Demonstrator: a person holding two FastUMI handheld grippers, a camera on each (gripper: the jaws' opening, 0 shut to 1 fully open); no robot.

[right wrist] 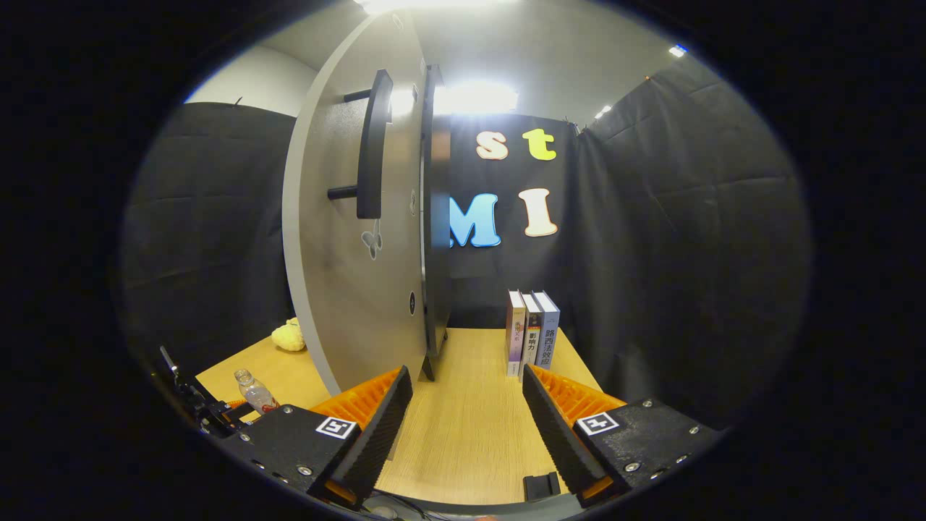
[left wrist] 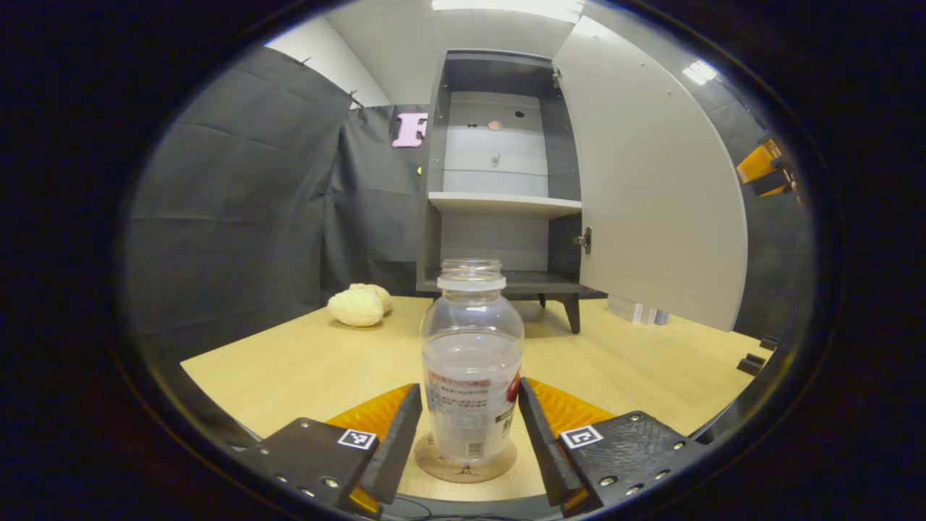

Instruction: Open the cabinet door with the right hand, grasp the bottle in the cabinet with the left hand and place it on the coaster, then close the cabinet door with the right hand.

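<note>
Black cloth, creased in squares, hangs around the booth, with a pale wall and ceiling lights above. A table (left wrist: 304, 362) of light wood grain fills the floor of both views. On it stands the cabinet (left wrist: 499, 181), dark grey, boxy, on short tapered legs, with one pale shelf inside. Its door (left wrist: 651, 181) is swung wide open, a flat smooth grey slab; the right gripper view shows its outer face (right wrist: 347, 275) with a long dark bar handle (right wrist: 372, 145).

Three books (right wrist: 532, 333) stand upright side by side near the cabinet. A lumpy cream plush (left wrist: 358, 304) lies on the table by the left cloth wall.

The bottle (left wrist: 472, 362), clear ribbed plastic, capless, with a printed label, stands upright on the round cork-brown coaster (left wrist: 466, 463). The left gripper (left wrist: 470, 427) straddles the bottle, its ridged fingers spread just clear of the sides, released. The right gripper (right wrist: 466, 420) is spread wide, holding nothing, over bare table beside the door.
</note>
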